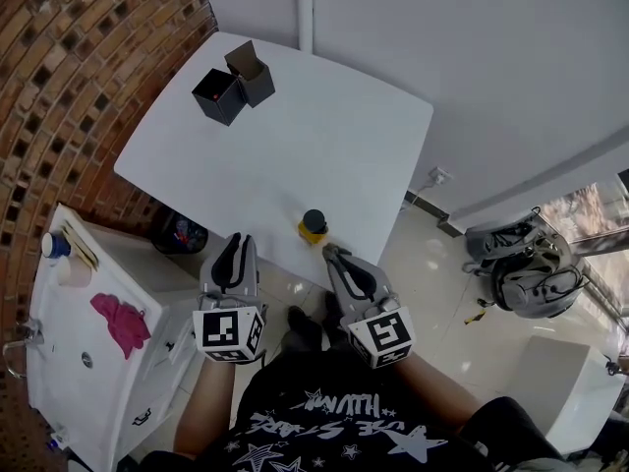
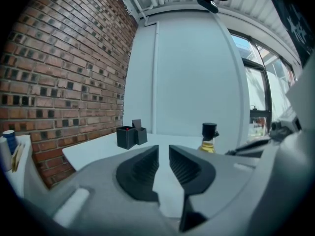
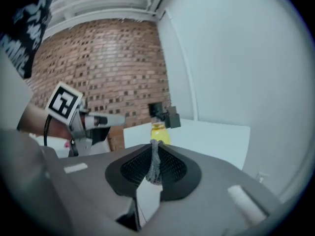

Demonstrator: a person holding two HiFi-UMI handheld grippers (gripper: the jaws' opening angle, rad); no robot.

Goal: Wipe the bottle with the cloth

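A small bottle (image 1: 314, 226) with a black cap and yellow liquid stands upright near the front edge of the white table (image 1: 295, 136). It also shows in the left gripper view as the bottle (image 2: 209, 139) and in the right gripper view as the bottle (image 3: 159, 132). My right gripper (image 1: 330, 253) is just in front of it, off the table's edge, and the right gripper (image 3: 155, 150) is shut on a strip of grey cloth (image 3: 155, 163). My left gripper (image 1: 234, 241) hovers to the left of the bottle. The left gripper (image 2: 164, 152) has a narrow gap between its pads with nothing in it.
Two black open boxes (image 1: 234, 85) stand at the table's far left corner. A white cabinet (image 1: 59, 362) against the brick wall carries a pink rag (image 1: 120, 323) and a blue-capped bottle (image 1: 55, 245). A grey backpack (image 1: 526, 268) lies on the floor to the right.
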